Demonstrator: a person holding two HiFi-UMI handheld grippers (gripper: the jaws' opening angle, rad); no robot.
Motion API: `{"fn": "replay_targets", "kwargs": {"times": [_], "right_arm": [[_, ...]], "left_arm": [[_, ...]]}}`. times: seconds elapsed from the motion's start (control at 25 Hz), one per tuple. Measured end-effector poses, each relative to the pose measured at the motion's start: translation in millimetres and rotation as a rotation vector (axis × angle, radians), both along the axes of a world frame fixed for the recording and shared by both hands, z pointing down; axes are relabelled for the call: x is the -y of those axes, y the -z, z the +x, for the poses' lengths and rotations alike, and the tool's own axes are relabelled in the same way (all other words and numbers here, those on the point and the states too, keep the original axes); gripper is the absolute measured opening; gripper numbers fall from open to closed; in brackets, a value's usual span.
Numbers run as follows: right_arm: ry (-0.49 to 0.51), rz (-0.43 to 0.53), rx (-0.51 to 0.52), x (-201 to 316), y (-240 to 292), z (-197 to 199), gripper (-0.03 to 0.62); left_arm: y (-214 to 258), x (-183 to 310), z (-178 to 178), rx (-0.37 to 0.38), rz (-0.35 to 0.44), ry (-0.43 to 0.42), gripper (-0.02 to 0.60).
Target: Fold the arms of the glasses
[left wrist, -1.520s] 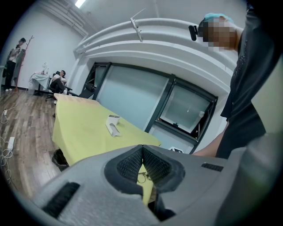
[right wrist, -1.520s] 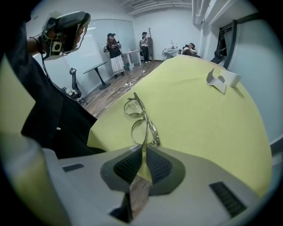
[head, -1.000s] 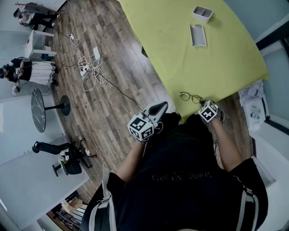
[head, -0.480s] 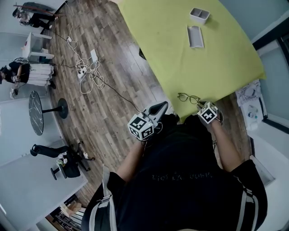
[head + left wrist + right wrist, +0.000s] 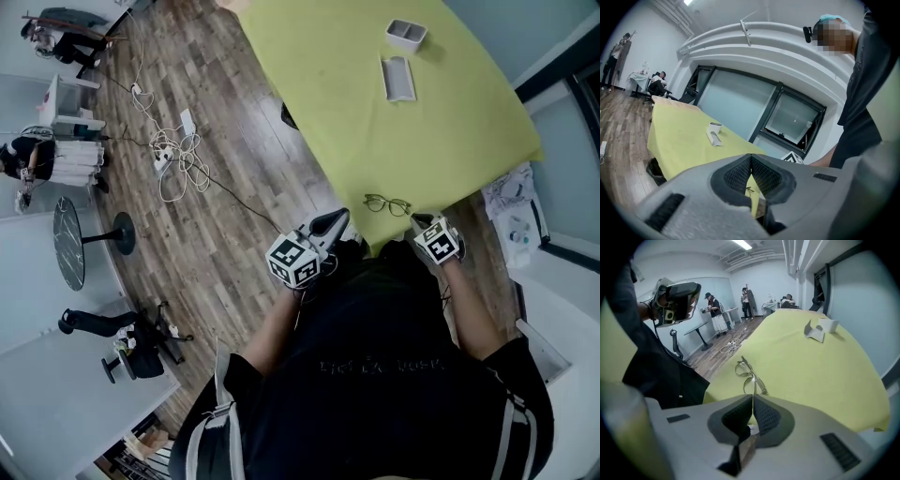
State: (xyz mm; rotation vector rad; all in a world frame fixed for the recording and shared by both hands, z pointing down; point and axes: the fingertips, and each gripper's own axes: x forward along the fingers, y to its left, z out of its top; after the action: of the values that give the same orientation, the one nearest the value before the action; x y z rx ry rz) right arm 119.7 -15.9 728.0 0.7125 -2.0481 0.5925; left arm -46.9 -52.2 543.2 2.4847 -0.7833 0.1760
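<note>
Closest to me, the left gripper [image 5: 337,219] hangs just off the near edge of the tabletop [image 5: 375,131], which is covered in yellow-green cloth. In the left gripper view its dark ribbed fingers [image 5: 740,173] are pressed together, with nothing between them.

The right gripper [image 5: 418,221] sits at the same near edge, a little to the right. Its fingers [image 5: 766,416] are also closed tight and hold nothing.

The glasses [image 5: 386,204] lie flat on the tabletop just inside the near edge, between the two grippers and nearer the right one. They have a thin metal frame. In the right gripper view the glasses [image 5: 749,373] lie just ahead of the closed fingers, lenses farther away, and a thin arm stretches back towards the gripper. I cannot tell whether the gripper touches it.

Well beyond, near the far edge, a white open case [image 5: 397,78] lies on the cloth, with a small white box [image 5: 406,35] just behind it.

To the left of the tabletop there is wooden floor [image 5: 234,141] with a tangle of white cables [image 5: 178,155].
</note>
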Motion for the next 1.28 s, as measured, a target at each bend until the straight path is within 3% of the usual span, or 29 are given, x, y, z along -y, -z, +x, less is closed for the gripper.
{"fn": "replay_targets", "kwargs": {"times": [0.44,0.72,1.28], "right_arm": [[0.013,0.14,0.137,6.4,58.1,-24.6,0.031],[0.014,0.212,0.173,6.7,85.3,-30.4,0.031],[-0.051,0.352,0.327,-1.9,142.3,-37.2,0.032]], "left_arm": [[1.2,3.1,5.2,-0.011,0.014,-0.012,0.018],[3.4,2.4,4.5,-0.014,0.019,-0.025,0.018],[1.1,-3.8,7.8,-0.02,0.02,-0.063,0.018]]}}
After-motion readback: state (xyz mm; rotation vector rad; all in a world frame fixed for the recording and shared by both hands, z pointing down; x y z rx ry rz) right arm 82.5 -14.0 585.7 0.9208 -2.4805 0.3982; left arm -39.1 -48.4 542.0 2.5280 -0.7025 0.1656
